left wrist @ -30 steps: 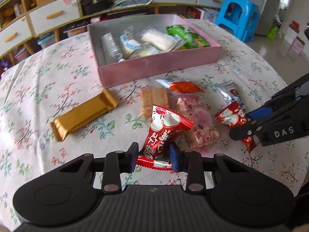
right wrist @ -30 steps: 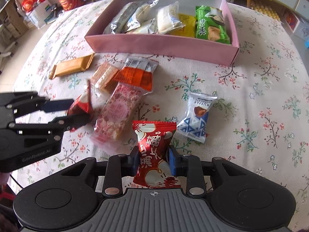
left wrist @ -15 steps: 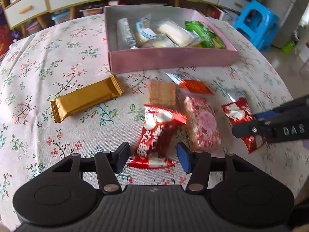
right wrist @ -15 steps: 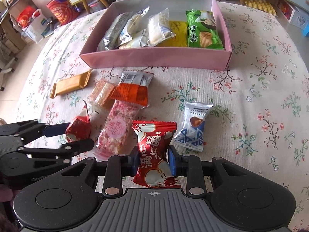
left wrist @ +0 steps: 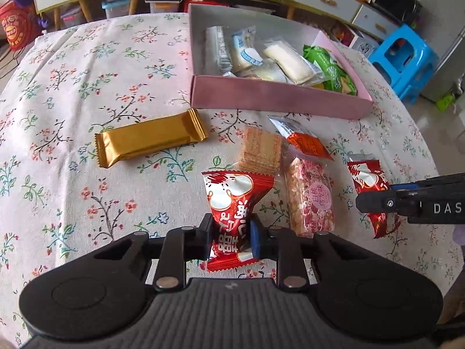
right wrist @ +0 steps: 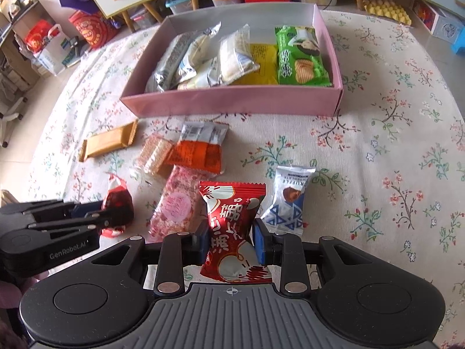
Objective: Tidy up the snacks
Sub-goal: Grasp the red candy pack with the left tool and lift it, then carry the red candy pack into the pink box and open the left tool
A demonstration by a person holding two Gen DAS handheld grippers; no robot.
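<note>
My left gripper [left wrist: 229, 240] is closing its jaws on a red candy packet [left wrist: 232, 203], pads pressing its lower half. My right gripper [right wrist: 231, 244] clamps a second red packet [right wrist: 232, 226]. Both are near the pink box [right wrist: 232, 101] of snacks, above the floral tablecloth [left wrist: 87, 87].

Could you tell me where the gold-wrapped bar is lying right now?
In the left wrist view the gold-wrapped bar lies alone on the floral tablecloth, left of the wafer pack and just in front of the pink box's left corner.
</note>
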